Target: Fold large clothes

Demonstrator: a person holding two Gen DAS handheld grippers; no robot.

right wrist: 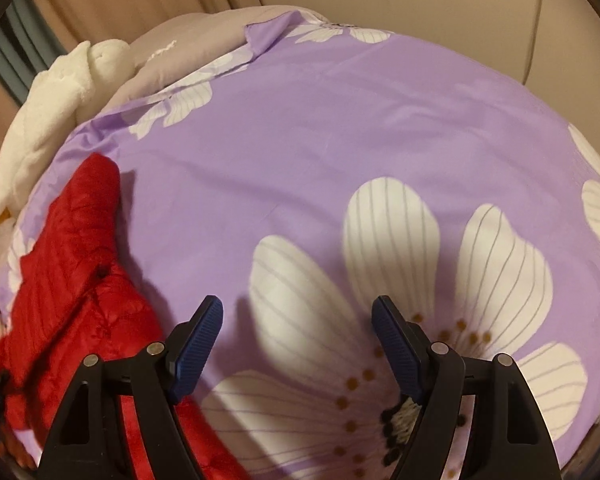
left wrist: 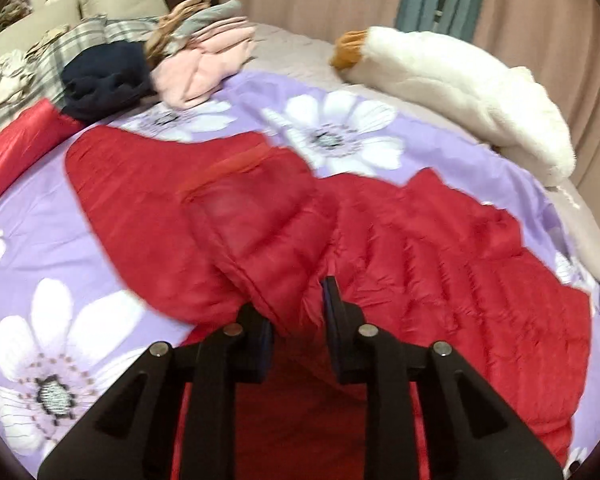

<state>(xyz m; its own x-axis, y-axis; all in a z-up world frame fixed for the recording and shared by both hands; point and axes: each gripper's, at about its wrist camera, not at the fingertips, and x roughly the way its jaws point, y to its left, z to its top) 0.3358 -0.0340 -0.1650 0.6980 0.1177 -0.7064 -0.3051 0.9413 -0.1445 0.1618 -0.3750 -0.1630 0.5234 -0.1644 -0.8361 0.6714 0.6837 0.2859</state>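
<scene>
A red quilted down jacket (left wrist: 440,264) lies spread on a purple bedsheet with white flowers (left wrist: 60,240). My left gripper (left wrist: 296,312) is shut on a fold of the red jacket and holds it lifted; the raised part looks like a sleeve (left wrist: 252,220) and is blurred. In the right wrist view the jacket (right wrist: 72,280) lies at the left, beside my left finger. My right gripper (right wrist: 298,316) is open and empty above the sheet (right wrist: 300,140).
A pile of folded clothes, pink (left wrist: 204,60) and dark navy (left wrist: 104,76), sits at the far side of the bed. A white plush toy (left wrist: 460,88) lies at the right edge, also in the right wrist view (right wrist: 56,112). Curtains hang behind.
</scene>
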